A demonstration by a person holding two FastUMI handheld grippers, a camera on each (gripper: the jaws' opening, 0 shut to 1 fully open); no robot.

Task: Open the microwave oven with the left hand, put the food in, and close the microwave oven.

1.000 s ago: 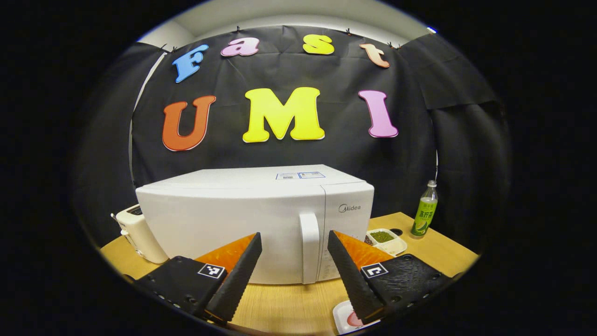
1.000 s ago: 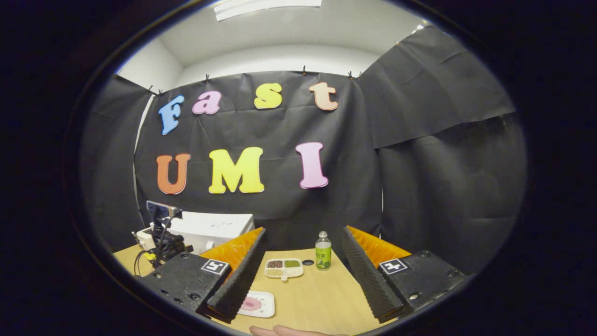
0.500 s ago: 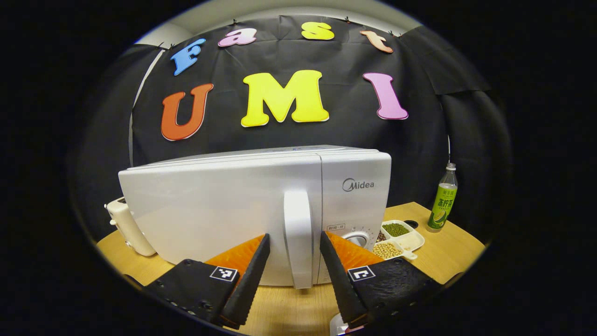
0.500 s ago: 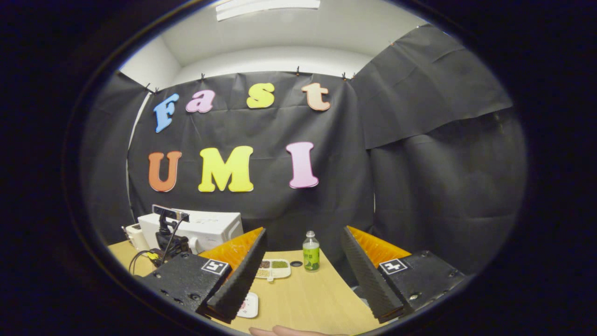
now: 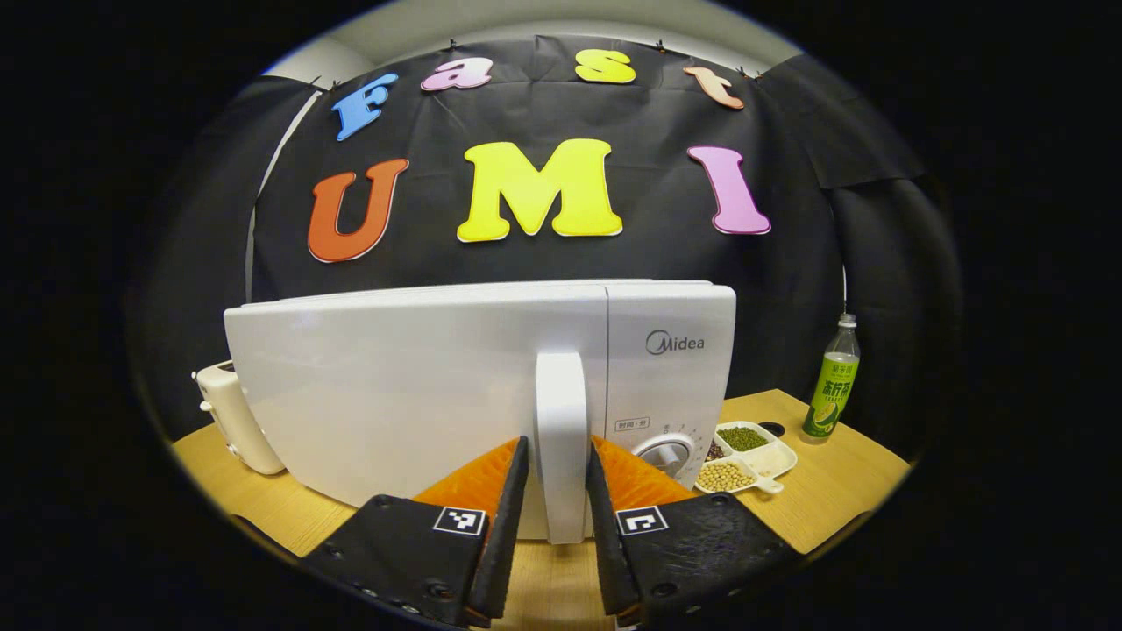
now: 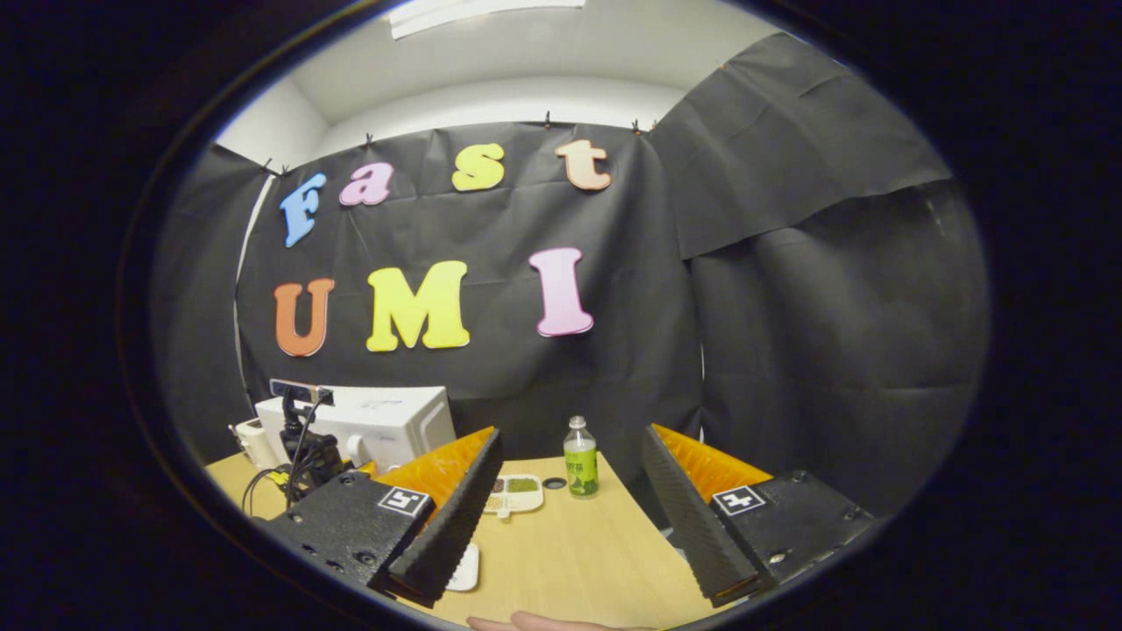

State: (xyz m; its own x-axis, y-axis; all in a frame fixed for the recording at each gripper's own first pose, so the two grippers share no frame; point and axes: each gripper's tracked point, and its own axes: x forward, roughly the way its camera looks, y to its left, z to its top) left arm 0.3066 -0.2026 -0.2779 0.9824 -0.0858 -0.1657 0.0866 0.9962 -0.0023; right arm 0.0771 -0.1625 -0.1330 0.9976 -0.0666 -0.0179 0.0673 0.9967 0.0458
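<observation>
The white microwave (image 5: 421,386) stands shut right in front of my left gripper (image 5: 557,443). Its upright door handle (image 5: 561,412) runs between my two fingers, which sit close against both sides. Whether both press on it is unclear. The microwave (image 6: 386,421) also appears at the left of the right gripper view, with the left gripper's camera rig (image 6: 307,447) in front of it. My right gripper (image 6: 571,432) hovers open over the table with nothing between its fingers. A white plate of pink food (image 6: 466,568) peeks out behind its left finger.
A cream toaster (image 5: 228,421) stands left of the microwave. On the wooden table (image 5: 841,482) to its right are a divided dish of beans (image 5: 745,456) and a green-labelled bottle (image 5: 828,386). A fingertip of a hand (image 6: 543,622) shows at the near edge.
My left gripper moved in toward the microwave and its fingers narrowed around the door handle. The right gripper drifted, so the plate slid mostly behind its left finger.
</observation>
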